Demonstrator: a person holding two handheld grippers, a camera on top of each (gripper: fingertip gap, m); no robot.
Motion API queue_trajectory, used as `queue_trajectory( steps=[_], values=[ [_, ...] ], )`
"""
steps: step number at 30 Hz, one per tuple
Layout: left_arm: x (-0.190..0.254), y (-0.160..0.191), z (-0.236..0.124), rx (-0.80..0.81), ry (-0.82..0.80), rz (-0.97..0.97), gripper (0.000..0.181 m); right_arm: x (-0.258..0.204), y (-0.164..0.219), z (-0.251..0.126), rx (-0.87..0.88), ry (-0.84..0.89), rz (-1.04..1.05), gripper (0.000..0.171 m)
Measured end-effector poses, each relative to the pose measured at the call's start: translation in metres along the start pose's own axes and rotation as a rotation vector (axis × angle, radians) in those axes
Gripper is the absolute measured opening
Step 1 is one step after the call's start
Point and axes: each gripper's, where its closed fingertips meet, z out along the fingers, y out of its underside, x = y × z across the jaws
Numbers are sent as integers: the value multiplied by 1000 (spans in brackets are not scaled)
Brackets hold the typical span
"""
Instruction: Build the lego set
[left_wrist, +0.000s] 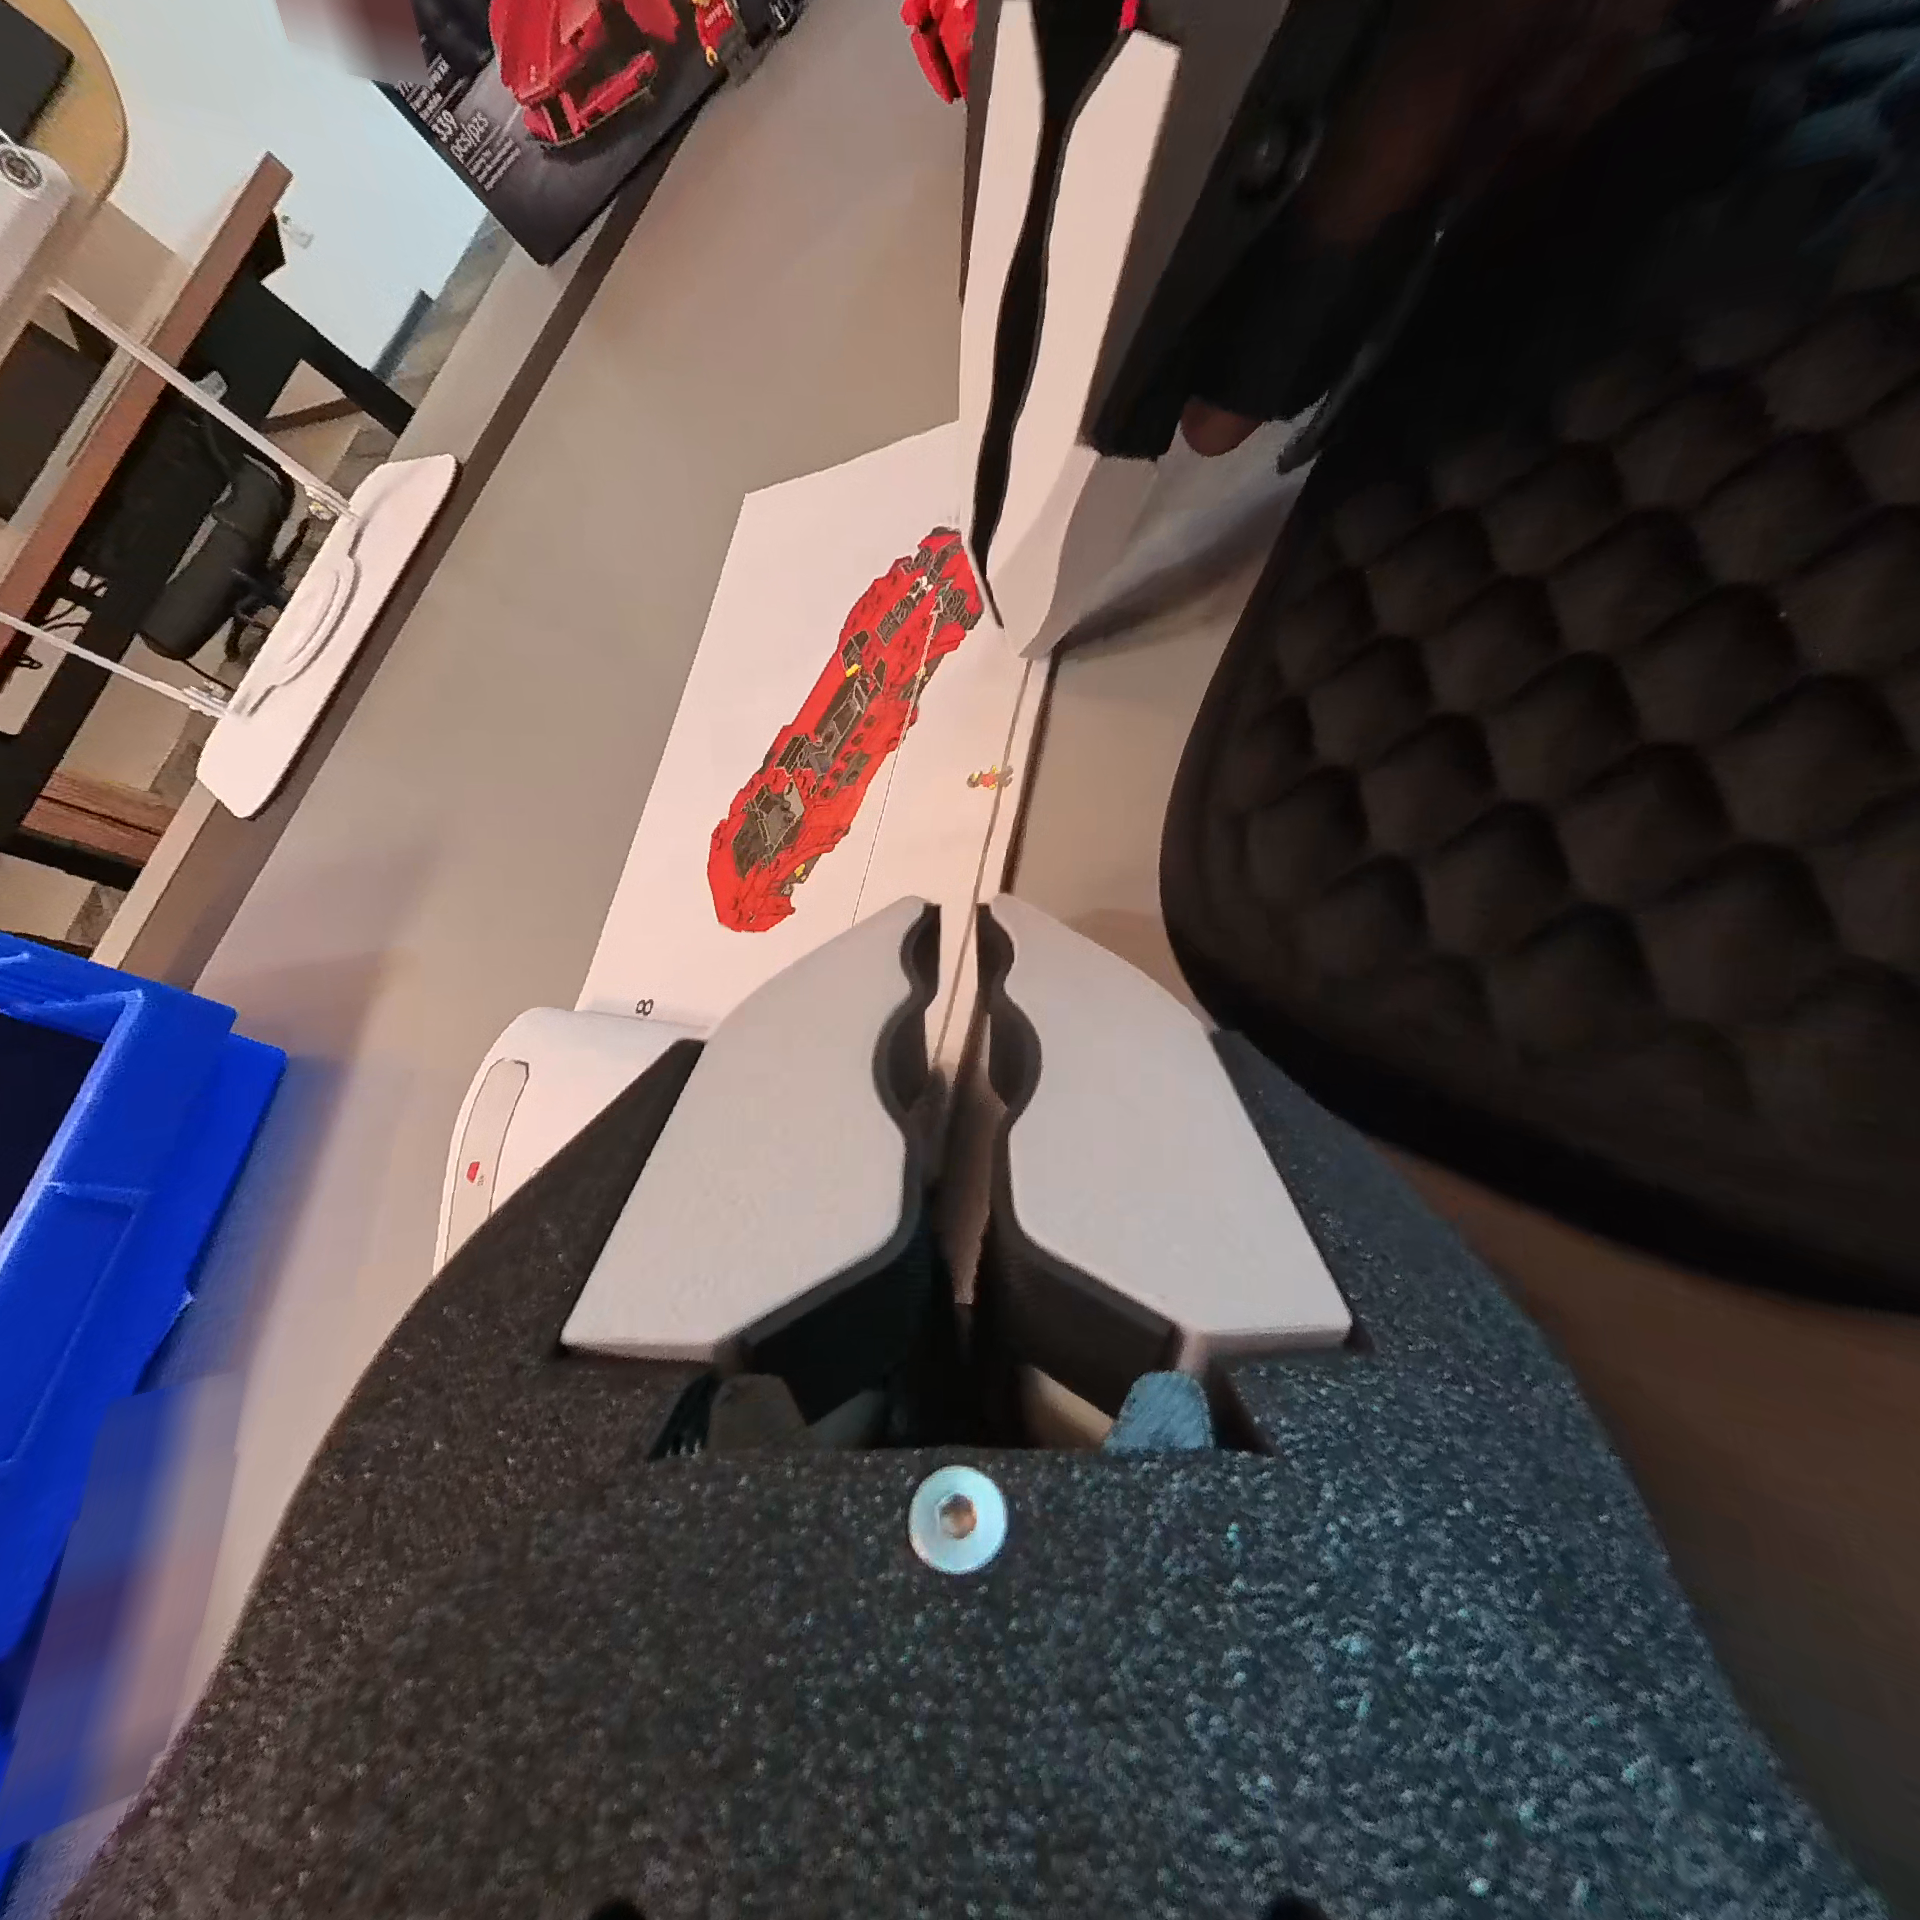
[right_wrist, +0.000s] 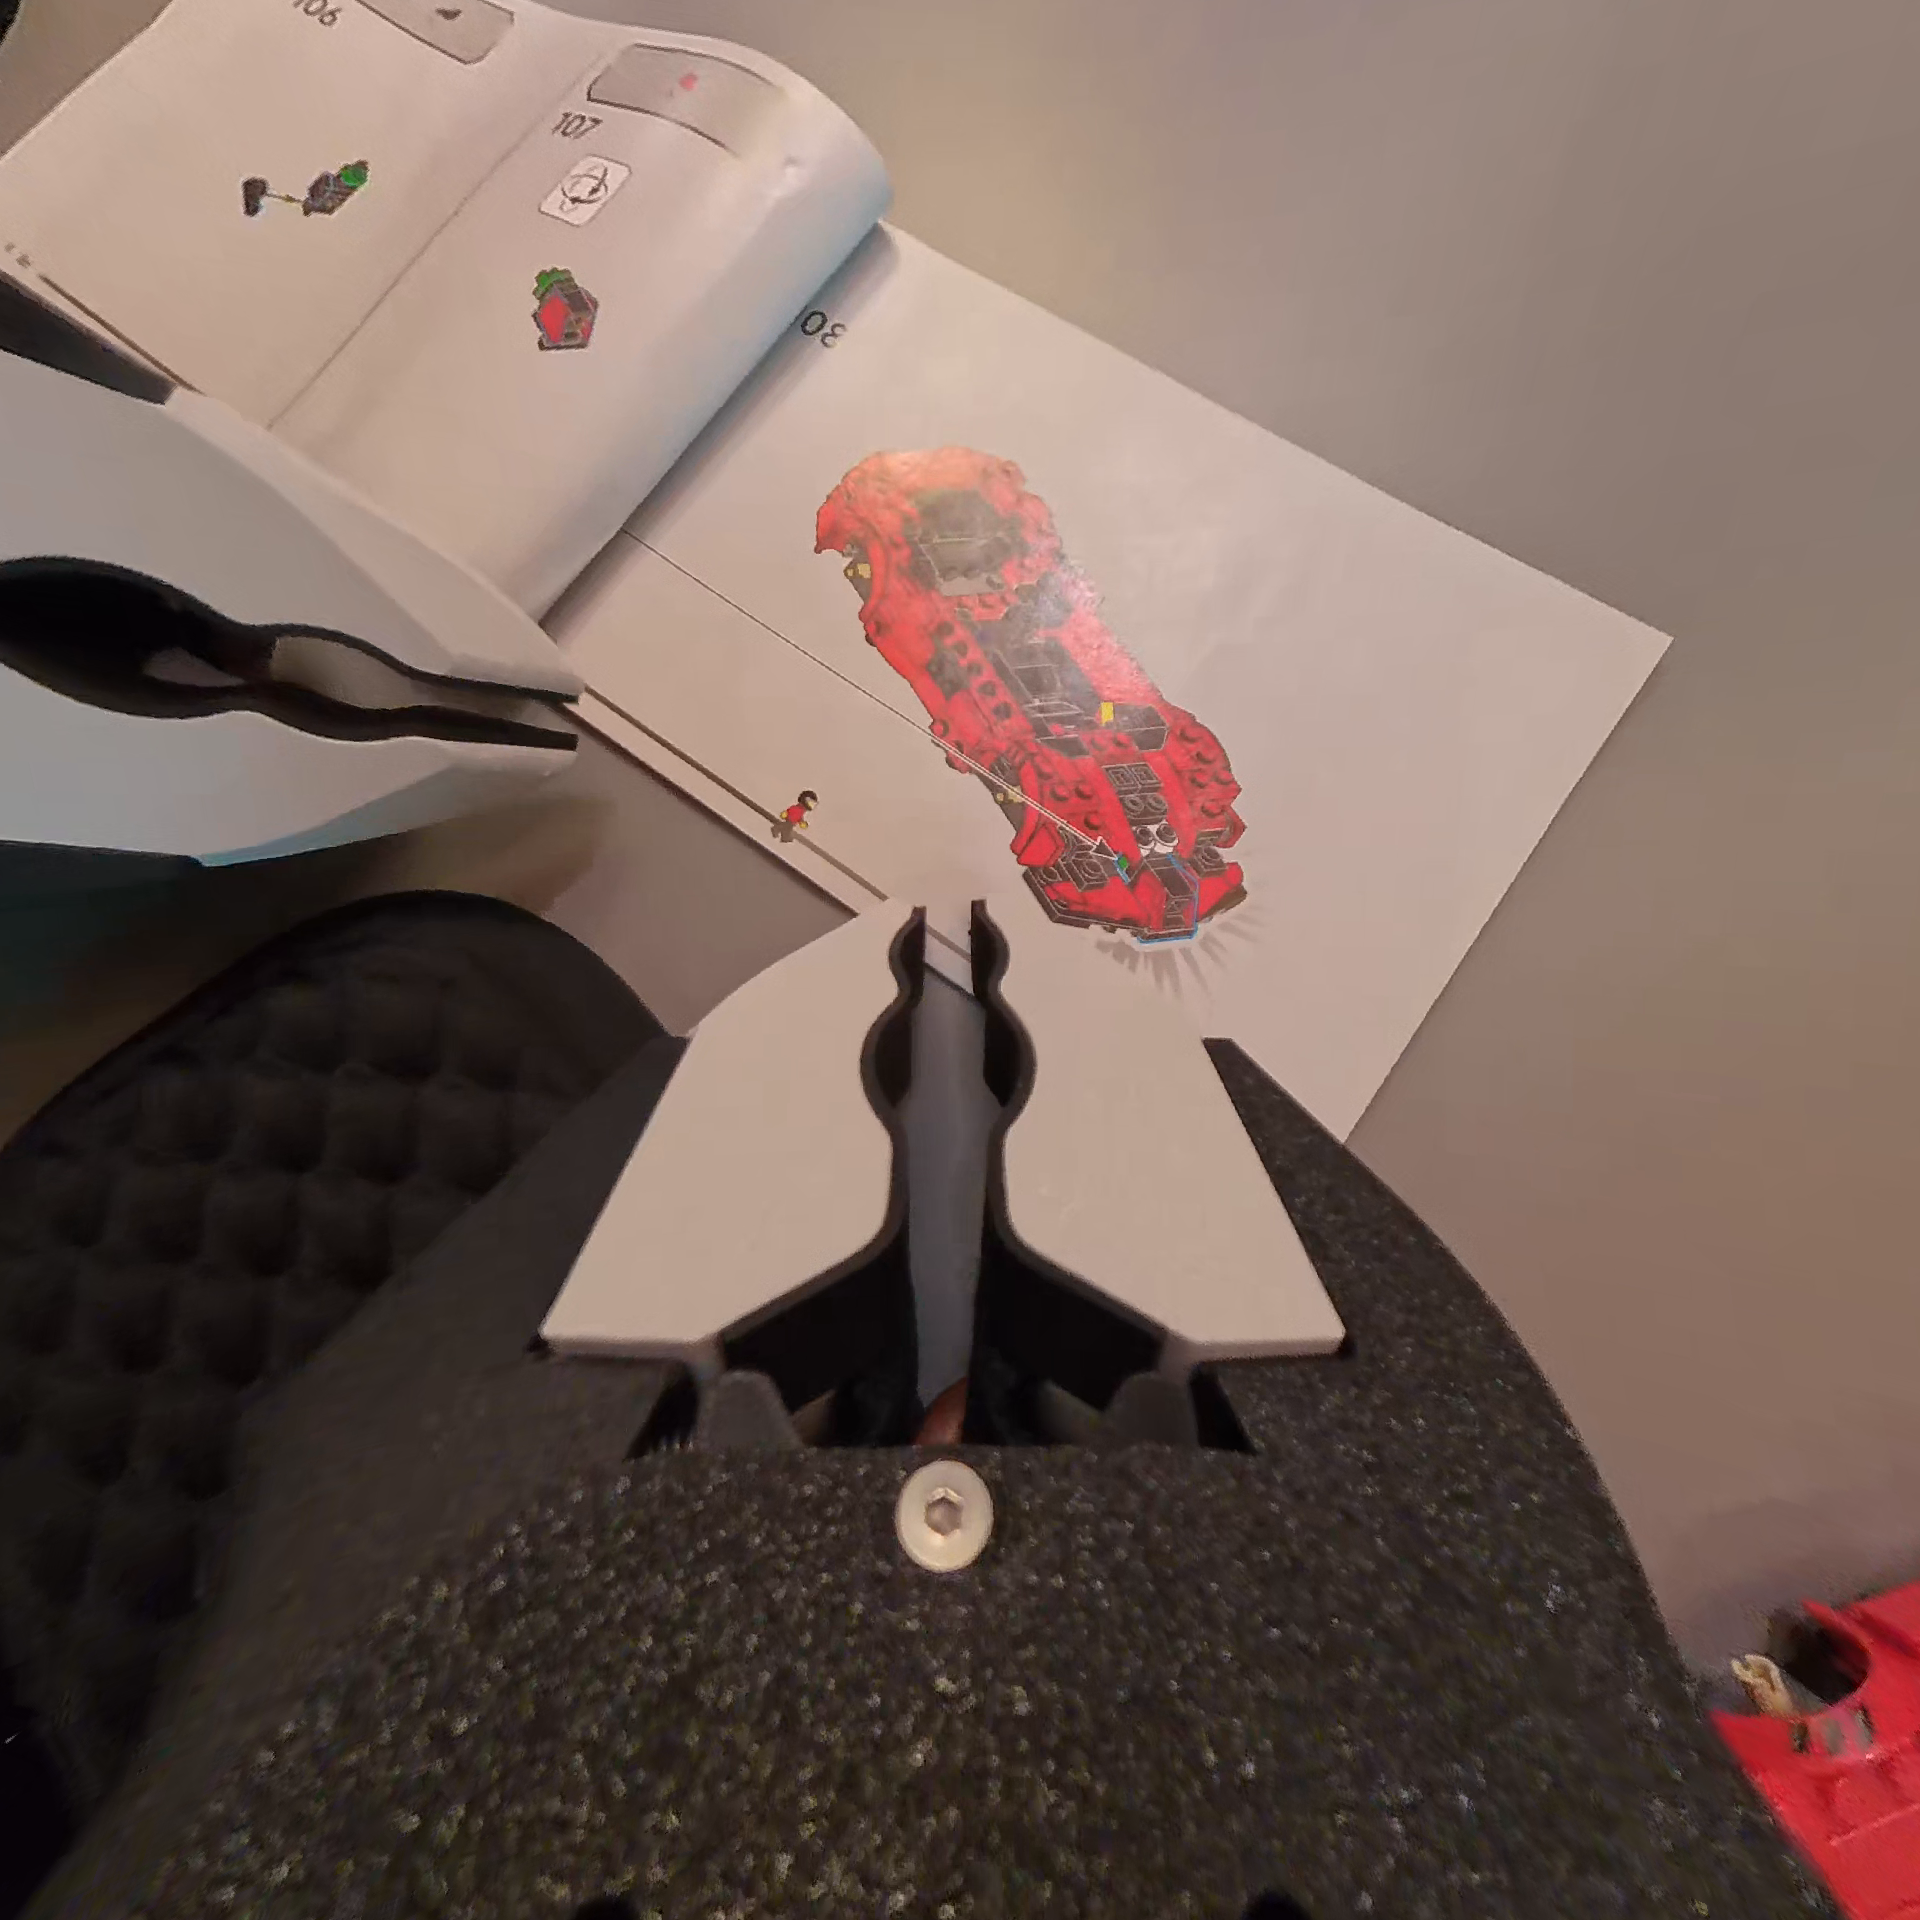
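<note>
The instruction booklet (right_wrist: 1403, 675) lies open on the grey table, showing a drawing of a red car; it also shows in the left wrist view (left_wrist: 675, 831). One thin page stands up edge-on, its edge (right_wrist: 727, 774) running between both grippers. My left gripper (left_wrist: 961, 914) is shut on that page's near end; it shows at the left of the right wrist view (right_wrist: 566, 717). My right gripper (right_wrist: 948, 914) is shut on the same page; it comes in from the top of the left wrist view (left_wrist: 1013, 623). A part-built red Lego car (right_wrist: 1839, 1766) sits at the bottom right.
A blue bin (left_wrist: 94, 1195) stands close on the left. The dark Lego box (left_wrist: 561, 125) leans at the table's far end, beside red Lego parts (left_wrist: 935, 42). A white flat plate (left_wrist: 322, 623) lies by the table edge. A person's black quilted sleeve (left_wrist: 1610, 727) fills the right.
</note>
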Motion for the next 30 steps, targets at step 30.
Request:
queue_trajectory(
  steps=[30],
  values=[
    [0, 11, 6, -74, -27, 68, 7, -10, -24, -15, 116, 417, -402, 5]
  ],
)
